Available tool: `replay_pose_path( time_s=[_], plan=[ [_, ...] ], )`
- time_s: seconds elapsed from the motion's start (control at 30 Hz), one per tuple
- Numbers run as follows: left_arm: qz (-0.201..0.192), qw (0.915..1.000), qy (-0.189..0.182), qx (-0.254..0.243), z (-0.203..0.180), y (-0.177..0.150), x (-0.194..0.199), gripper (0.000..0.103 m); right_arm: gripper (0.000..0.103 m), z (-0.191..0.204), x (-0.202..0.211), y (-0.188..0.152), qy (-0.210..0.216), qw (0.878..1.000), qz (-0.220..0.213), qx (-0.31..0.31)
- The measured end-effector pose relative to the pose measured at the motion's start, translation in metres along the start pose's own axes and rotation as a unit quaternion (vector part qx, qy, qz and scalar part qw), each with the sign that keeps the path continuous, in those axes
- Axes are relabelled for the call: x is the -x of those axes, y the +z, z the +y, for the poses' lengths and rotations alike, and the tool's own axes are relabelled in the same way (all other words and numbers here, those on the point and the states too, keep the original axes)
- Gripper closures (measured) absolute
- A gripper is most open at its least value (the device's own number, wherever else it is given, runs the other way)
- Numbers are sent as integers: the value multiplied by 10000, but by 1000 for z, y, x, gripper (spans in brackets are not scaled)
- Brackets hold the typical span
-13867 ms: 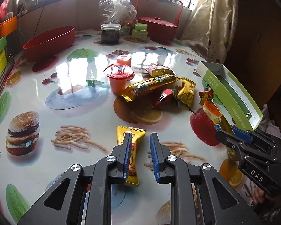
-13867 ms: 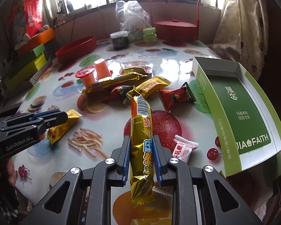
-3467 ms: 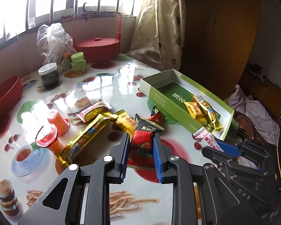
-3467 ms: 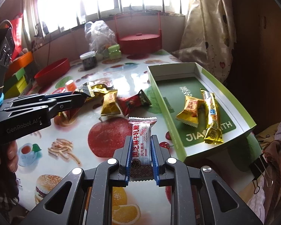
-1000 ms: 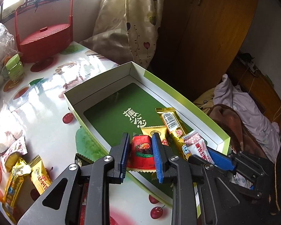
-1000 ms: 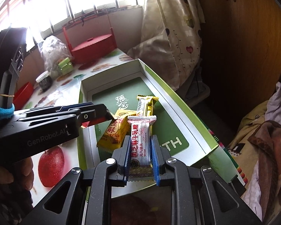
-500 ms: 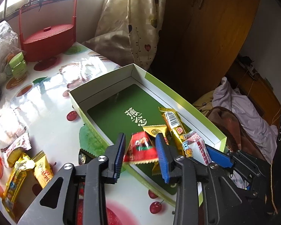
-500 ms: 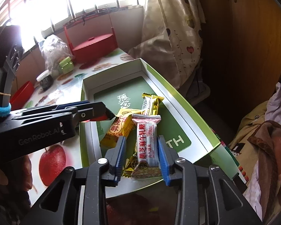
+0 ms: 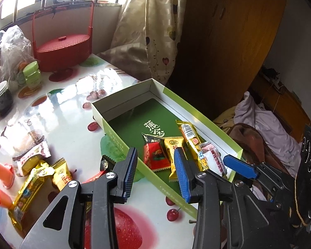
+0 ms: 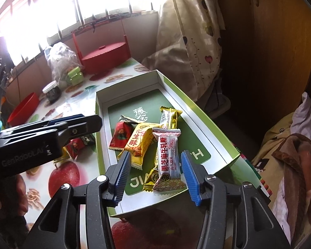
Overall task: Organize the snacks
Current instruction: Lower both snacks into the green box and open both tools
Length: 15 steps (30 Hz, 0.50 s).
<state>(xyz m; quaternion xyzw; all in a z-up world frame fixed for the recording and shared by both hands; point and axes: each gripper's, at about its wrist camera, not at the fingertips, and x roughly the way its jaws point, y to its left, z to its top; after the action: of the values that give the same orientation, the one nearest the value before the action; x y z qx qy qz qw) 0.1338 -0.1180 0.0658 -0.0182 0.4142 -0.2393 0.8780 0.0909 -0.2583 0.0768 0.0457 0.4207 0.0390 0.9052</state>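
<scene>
Four snack packets lie in the green box [image 10: 199, 112]: a red packet [image 10: 119, 134], a yellow peanut packet [image 10: 139, 143], a long gold bar [image 10: 168, 117] and a white nougat bar [image 10: 168, 155] resting across the gold one. Half a second ago the red packet sat between the fingers of the left gripper [image 9: 156, 174] and the nougat bar between those of the right gripper [image 10: 155, 172]; now both grippers' jaws are spread wide, empty. More packets [image 9: 34, 174] remain on the table [image 9: 72, 124].

One green box [image 10: 199, 112] holds four snacks: one red packet [image 10: 120, 133], one yellow packet [image 10: 139, 143], one gold bar [image 10: 169, 117], one white bar [image 10: 168, 157]. Two grippers.
</scene>
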Motion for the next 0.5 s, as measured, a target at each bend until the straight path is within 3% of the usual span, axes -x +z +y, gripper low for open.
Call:
replay_pose_path(
  time_s=[0.2, 0.5],
  plan=[
    [-163, 9998, 67, -8, 1, -4, 16, 58, 50, 4, 9, 1, 1, 10000, -84, 27],
    [-406, 9985, 356, 15, 10, -15, 43, 57, 49, 17, 19, 1, 99, 9998, -176, 96]
  ],
)
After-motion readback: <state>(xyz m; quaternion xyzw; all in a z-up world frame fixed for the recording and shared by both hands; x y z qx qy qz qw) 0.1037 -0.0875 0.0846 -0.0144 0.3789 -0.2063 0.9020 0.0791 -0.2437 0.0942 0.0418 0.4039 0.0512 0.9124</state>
